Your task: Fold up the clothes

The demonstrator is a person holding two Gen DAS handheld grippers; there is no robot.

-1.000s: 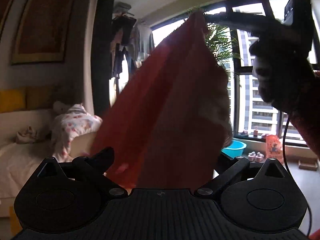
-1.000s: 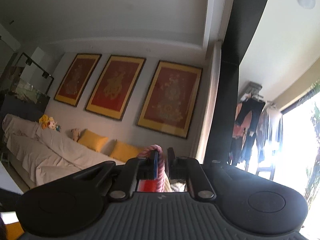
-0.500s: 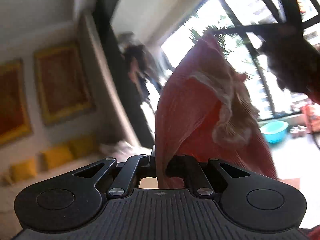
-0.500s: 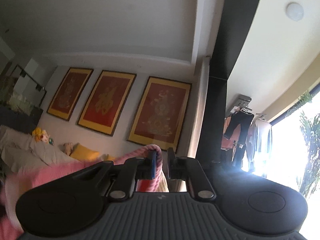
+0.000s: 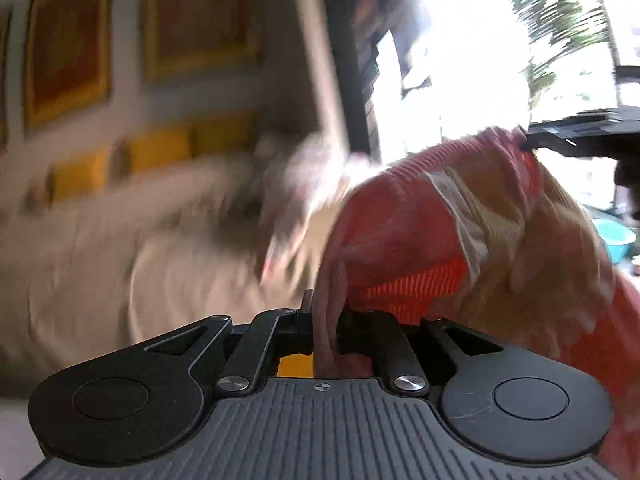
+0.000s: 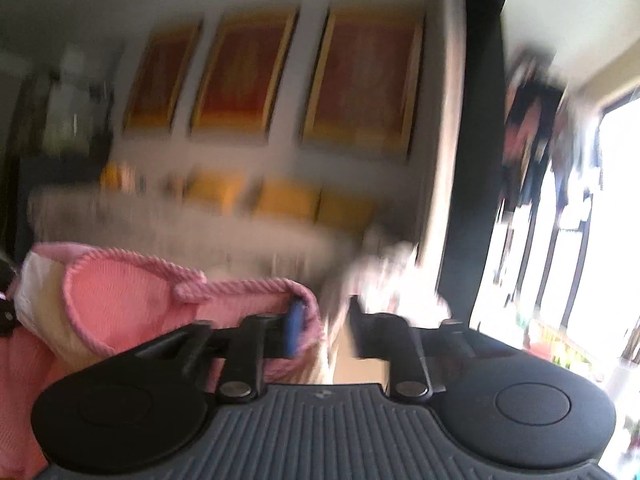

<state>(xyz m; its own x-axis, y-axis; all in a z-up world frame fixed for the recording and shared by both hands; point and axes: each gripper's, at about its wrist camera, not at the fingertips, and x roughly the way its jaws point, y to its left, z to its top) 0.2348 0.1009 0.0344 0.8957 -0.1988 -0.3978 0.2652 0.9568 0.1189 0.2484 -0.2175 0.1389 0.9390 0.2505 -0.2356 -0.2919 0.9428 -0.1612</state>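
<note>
The left gripper [image 5: 325, 312] is pinching a bunched fold of the pink garment [image 5: 460, 232], though its jaws are easing apart slightly with the cloth between them. The garment is stretching up and right toward the right gripper [image 6: 322, 334], whose 2 jaws are opening; a corded pink hem is draping over its left blue-padded finger [image 6: 294, 328] only (the right finger is standing clear). Behind, blurred, are 3 framed pictures [image 6: 360, 84], yellow cushions [image 6: 288, 200] and a covered sofa [image 5: 100, 248].

Cream-covered sofa [image 5: 80, 248] bearing yellow cushions [image 5: 160, 152].
</note>
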